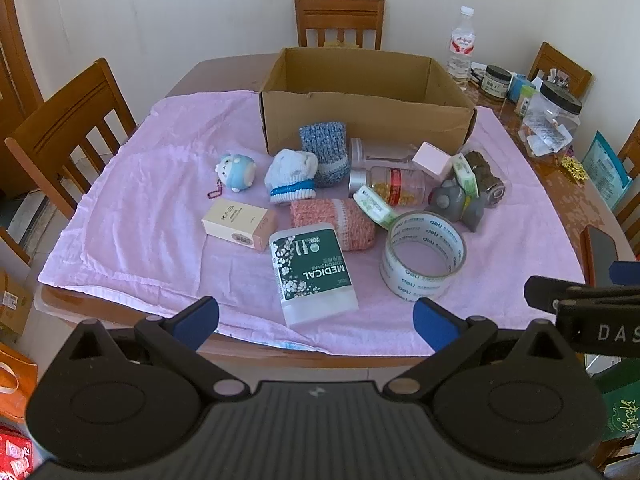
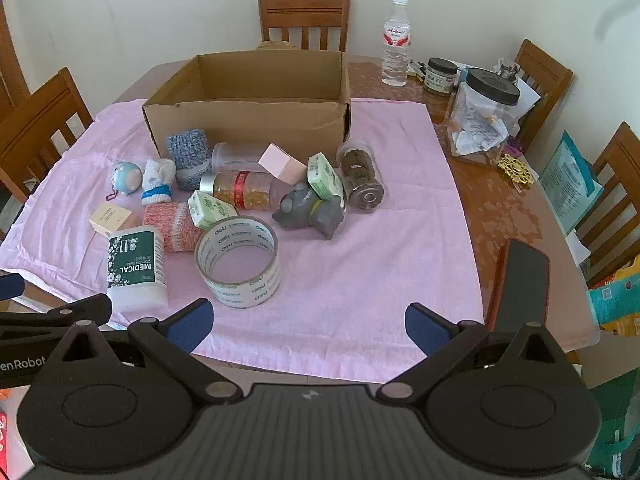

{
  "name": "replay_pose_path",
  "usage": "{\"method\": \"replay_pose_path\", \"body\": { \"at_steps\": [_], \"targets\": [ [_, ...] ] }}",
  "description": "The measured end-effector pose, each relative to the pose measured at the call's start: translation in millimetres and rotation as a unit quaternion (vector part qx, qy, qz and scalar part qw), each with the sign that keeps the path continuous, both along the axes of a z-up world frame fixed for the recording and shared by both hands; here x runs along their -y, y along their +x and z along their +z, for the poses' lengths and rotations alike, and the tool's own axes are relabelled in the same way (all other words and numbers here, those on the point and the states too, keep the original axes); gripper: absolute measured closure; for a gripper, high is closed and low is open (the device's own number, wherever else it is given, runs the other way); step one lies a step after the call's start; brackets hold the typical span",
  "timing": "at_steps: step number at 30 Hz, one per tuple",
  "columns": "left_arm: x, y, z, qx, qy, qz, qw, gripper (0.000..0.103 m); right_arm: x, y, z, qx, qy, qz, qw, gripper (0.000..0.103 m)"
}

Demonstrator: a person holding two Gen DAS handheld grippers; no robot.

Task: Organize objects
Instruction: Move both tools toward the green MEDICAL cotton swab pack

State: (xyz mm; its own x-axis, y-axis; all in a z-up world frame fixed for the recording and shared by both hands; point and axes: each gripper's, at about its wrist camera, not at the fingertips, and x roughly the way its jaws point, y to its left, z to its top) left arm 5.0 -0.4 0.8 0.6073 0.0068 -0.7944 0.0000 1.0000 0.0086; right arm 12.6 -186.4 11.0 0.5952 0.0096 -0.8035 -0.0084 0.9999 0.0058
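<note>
Item: my left claw (image 1: 316, 320) and right claw (image 2: 308, 322), both spread wide and empty, near edge; green-labelled cotton-swab tub (image 1: 314, 276) at twelve o'clock, best clamped across its narrow sides for the empty brown cardboard box (image 1: 360, 96) beyond.

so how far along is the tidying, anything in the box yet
Nothing looks done: what shows of the inside of the cardboard box is empty. Both the left gripper and right gripper are open and hold nothing. The tape roll, cotton swab pack and the rest lie on the pink cloth.
</note>
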Motion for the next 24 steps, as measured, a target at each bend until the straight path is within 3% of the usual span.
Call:
{"method": "replay_pose_path", "body": {
  "at_steps": [24],
  "targets": [
    [5.1,4.5,4.4,-0.01,0.008,0.008,0.9999,0.001,2.8,5.0,4.4,0.008,0.008,0.021,1.0,0.0]
  ]
}}
